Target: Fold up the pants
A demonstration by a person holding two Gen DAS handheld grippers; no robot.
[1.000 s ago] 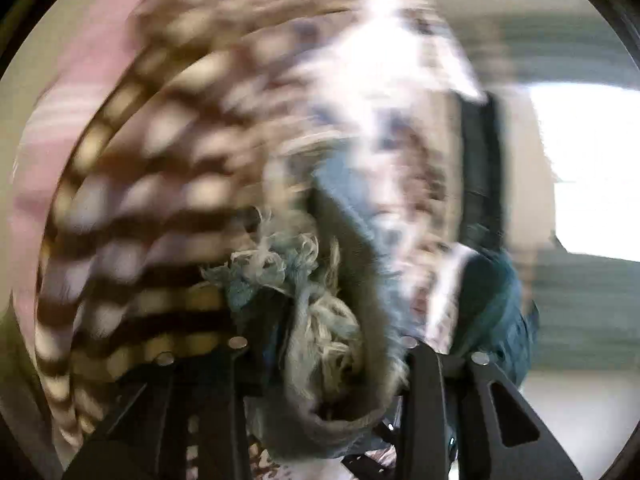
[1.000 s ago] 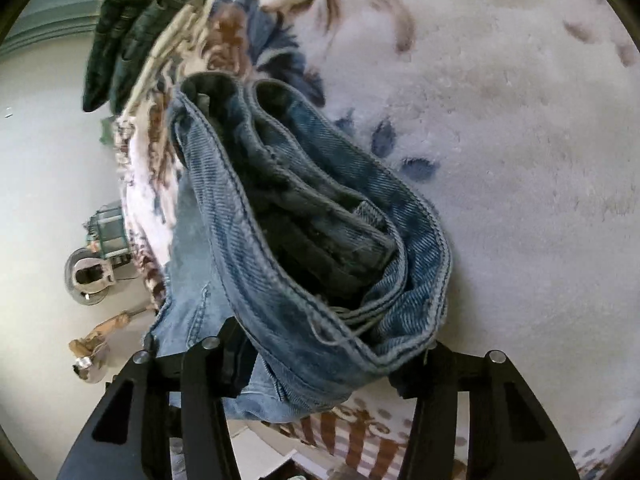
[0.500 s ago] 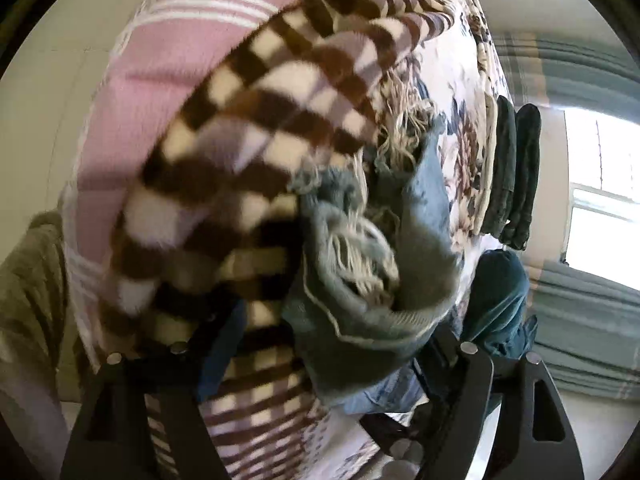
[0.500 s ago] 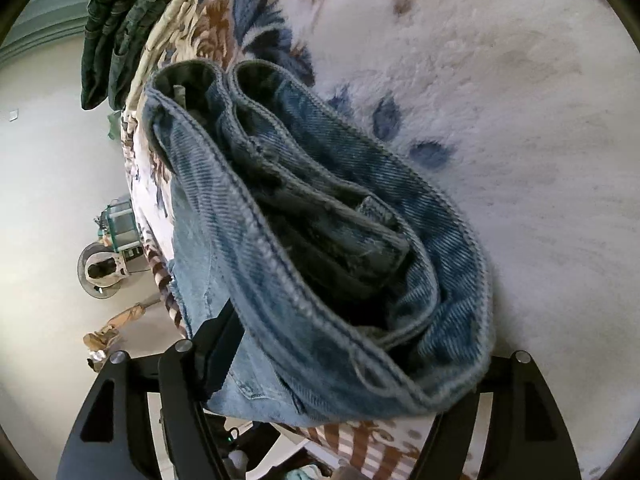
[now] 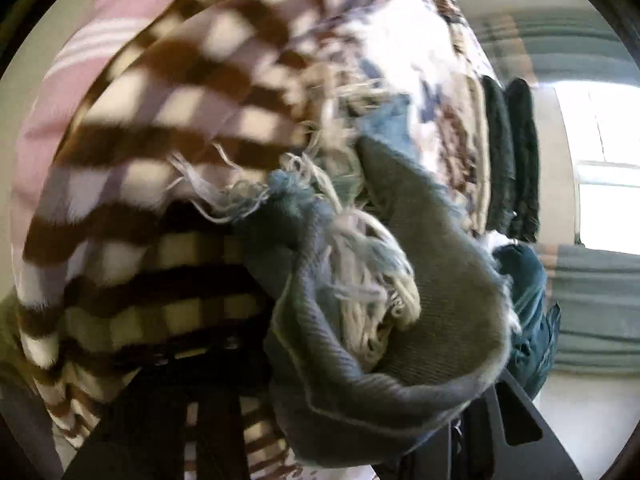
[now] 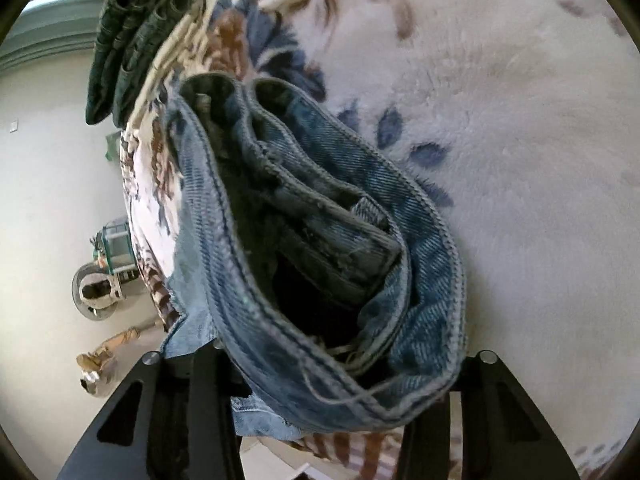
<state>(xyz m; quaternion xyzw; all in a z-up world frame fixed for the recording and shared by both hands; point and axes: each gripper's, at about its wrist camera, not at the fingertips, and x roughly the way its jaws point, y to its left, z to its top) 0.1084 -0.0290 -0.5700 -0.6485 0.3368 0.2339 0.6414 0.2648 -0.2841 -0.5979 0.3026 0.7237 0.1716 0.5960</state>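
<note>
The pants are blue jeans. In the right wrist view their waistband (image 6: 320, 264) bunches in thick folds between the fingers of my right gripper (image 6: 320, 412), which is shut on it above a white flowered blanket (image 6: 500, 120). In the left wrist view the frayed leg hems (image 5: 372, 296) with white threads sit between the fingers of my left gripper (image 5: 352, 420), which is shut on them. The left view is blurred by motion.
A brown-and-white checked blanket (image 5: 160, 128) and pink cloth (image 5: 60, 100) lie left of the hems. Dark green folded garments (image 6: 128, 40) hang at the bed's edge. A window (image 5: 608, 160) is at the right. Floor items, among them a fan (image 6: 96, 288), lie at the left.
Both grippers have shifted a little with the jeans still held. The left view has swung and blurred, and the hems now sit closer to the camera.
</note>
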